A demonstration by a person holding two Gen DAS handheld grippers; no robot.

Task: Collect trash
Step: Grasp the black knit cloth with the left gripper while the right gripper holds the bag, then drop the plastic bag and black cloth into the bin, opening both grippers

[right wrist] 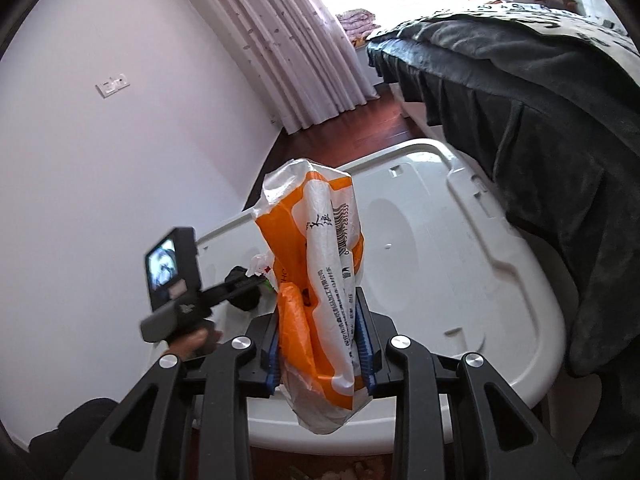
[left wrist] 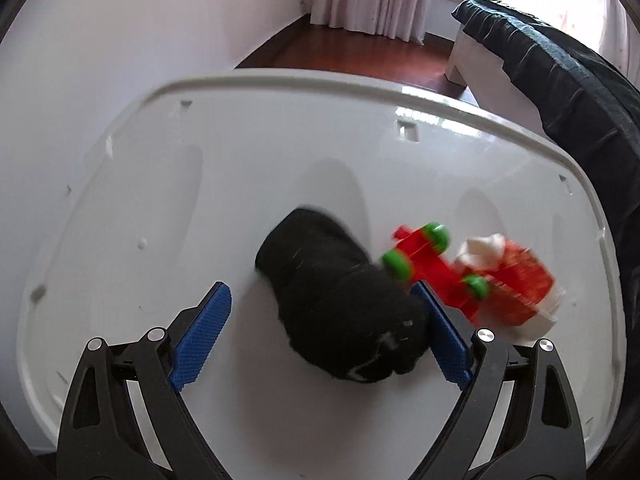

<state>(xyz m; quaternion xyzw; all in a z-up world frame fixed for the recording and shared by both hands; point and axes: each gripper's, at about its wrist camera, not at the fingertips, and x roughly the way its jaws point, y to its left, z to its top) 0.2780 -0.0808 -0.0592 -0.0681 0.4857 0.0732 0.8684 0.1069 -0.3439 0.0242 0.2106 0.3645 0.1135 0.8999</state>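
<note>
A black cloth bundle [left wrist: 340,300] lies on the white plastic lid [left wrist: 280,92], between the wide-apart blue pads of my left gripper [left wrist: 320,292], which is open. Its right pad [left wrist: 444,340] sits close against the cloth. Just right of the cloth lie a red toy with green wheels [left wrist: 424,256] and a crumpled red-and-white wrapper [left wrist: 516,280], both blurred. My right gripper [right wrist: 318,304] is shut on an orange-and-white plastic bag [right wrist: 320,240], held upright above the lid [right wrist: 460,280]. In the right wrist view the left gripper [right wrist: 248,280] reaches over the black cloth [right wrist: 244,300].
A bed with a dark cover [left wrist: 560,80] [right wrist: 520,100] runs along the lid's right side and overhangs it. A white wall [left wrist: 100,60] stands left, with curtains [right wrist: 288,60] and dark wood floor [left wrist: 360,52] beyond. A hand [right wrist: 196,340] holds the left gripper.
</note>
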